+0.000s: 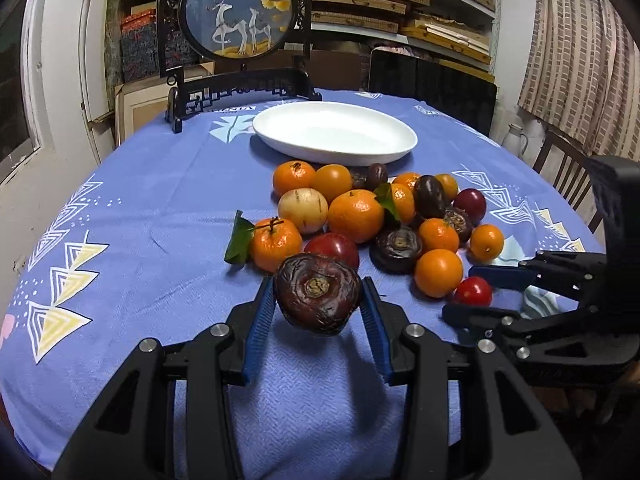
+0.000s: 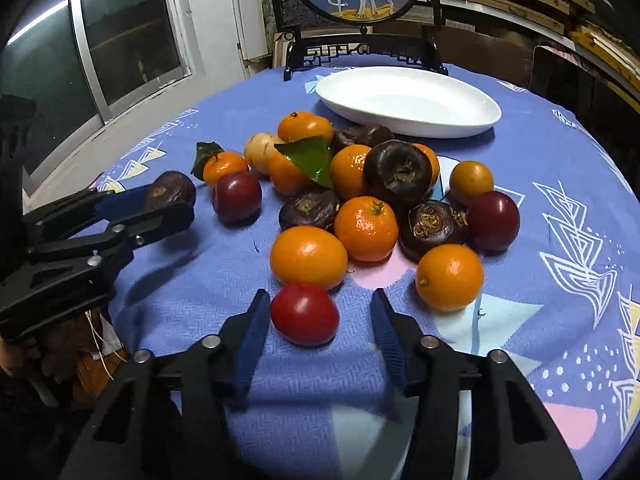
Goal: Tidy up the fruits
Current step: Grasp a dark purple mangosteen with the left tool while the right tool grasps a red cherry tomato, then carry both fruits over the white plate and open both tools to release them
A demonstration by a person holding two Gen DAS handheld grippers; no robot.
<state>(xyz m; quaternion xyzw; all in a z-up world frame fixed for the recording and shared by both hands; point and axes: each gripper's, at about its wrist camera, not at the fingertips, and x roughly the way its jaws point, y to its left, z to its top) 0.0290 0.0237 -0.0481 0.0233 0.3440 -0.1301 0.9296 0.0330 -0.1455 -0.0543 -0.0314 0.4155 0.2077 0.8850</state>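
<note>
A round table is wearing a blue patterned tablecloth (image 1: 160, 200). A white oval plate (image 1: 335, 133) is sitting toward the far edge, with a dark framed deer screen (image 1: 240, 20) standing just behind it. A heap of fruits (image 2: 360, 200) is lying near the middle, and a small red fruit (image 2: 305, 314) is resting nearer the front edge.

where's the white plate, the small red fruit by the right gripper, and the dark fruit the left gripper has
white plate (image 1: 280, 136): left wrist view, near-left rim.
small red fruit (image 2: 304, 314): right wrist view, middle of its skin.
dark fruit (image 1: 316, 298): left wrist view, wrinkled face just below its stem scar.
</note>
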